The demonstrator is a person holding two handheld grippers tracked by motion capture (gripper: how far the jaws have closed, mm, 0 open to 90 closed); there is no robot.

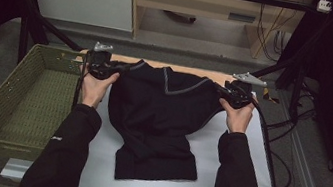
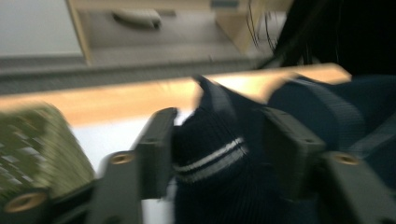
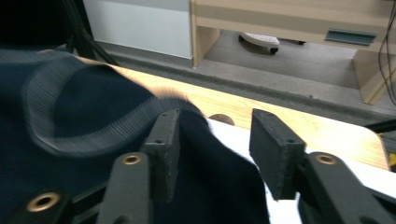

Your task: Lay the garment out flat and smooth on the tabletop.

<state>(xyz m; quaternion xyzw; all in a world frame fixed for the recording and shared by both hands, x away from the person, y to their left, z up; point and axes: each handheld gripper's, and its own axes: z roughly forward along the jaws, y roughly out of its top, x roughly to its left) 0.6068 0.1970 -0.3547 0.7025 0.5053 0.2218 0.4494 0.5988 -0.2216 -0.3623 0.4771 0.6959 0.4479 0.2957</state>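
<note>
A dark navy sweater (image 1: 161, 113) with a grey-trimmed neckline lies spread on the white table top (image 1: 236, 185), hem toward me. My left gripper (image 1: 107, 68) is at its left shoulder. In the left gripper view, bunched sweater cloth with a white-striped rib (image 2: 215, 158) sits between the parted jaws of the left gripper (image 2: 219, 121). My right gripper (image 1: 225, 92) is at the right shoulder. In the right gripper view, the sweater (image 3: 84, 140) lies against one jaw of the right gripper (image 3: 215, 121), and a bare gap separates it from the other jaw.
A green woven basket (image 1: 1, 87) stands against the table's left side, and its wall (image 2: 32, 149) is close to the left gripper. The table's wooden far edge (image 3: 289, 126) runs just beyond both grippers. Black frame struts rise at the back corners. Cables hang at the right.
</note>
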